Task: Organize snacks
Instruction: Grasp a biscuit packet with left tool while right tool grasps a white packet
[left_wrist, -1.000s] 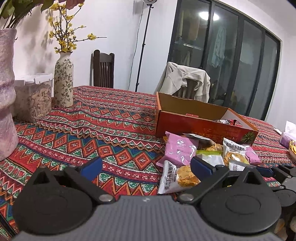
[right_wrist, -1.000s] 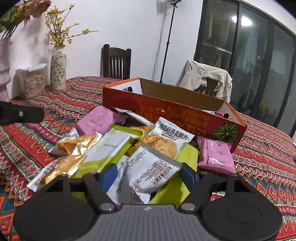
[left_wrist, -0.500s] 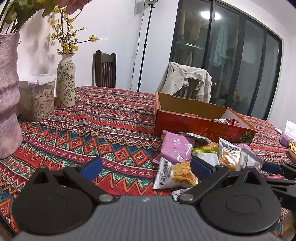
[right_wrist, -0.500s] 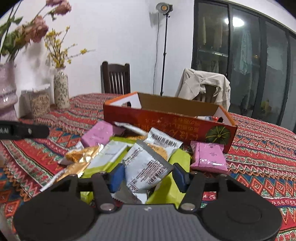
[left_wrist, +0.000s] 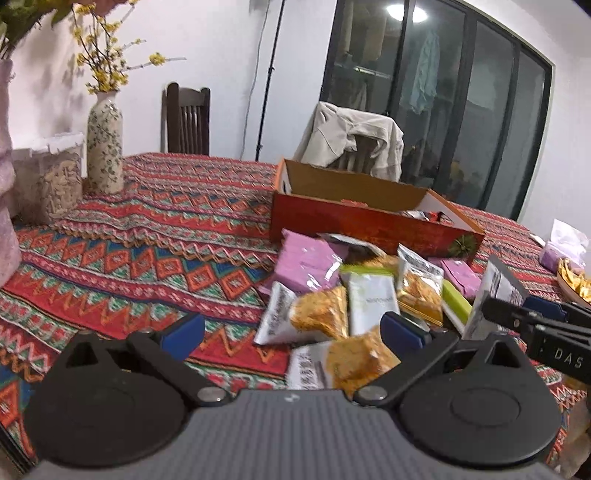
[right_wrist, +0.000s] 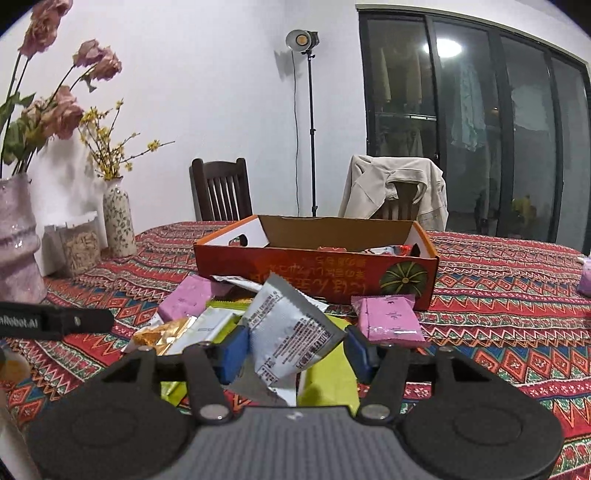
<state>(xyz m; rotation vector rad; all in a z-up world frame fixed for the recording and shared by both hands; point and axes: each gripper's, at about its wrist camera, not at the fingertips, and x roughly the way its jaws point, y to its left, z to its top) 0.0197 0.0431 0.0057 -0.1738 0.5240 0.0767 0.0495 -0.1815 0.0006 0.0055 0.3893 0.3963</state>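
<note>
Right gripper (right_wrist: 295, 349) fingers pinched a silver snack packet (right_wrist: 293, 328) at frame centre; left gripper (left_wrist: 291, 328) gaped wide — empty, lower frame.

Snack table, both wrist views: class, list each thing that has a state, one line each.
Right gripper: shut on the silver foil snack packet, lifted.
Left gripper: open, empty.
Orange cardboard box: open-topped, a few snacks inside.
Pink square packet: flat on tablecloth.
Clear plastic canister: lidded, full.

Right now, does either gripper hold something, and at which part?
The right gripper holds a silver snack packet by its two side edges, lifted above the pile. The left gripper holds nothing; its jaws are open.
</note>
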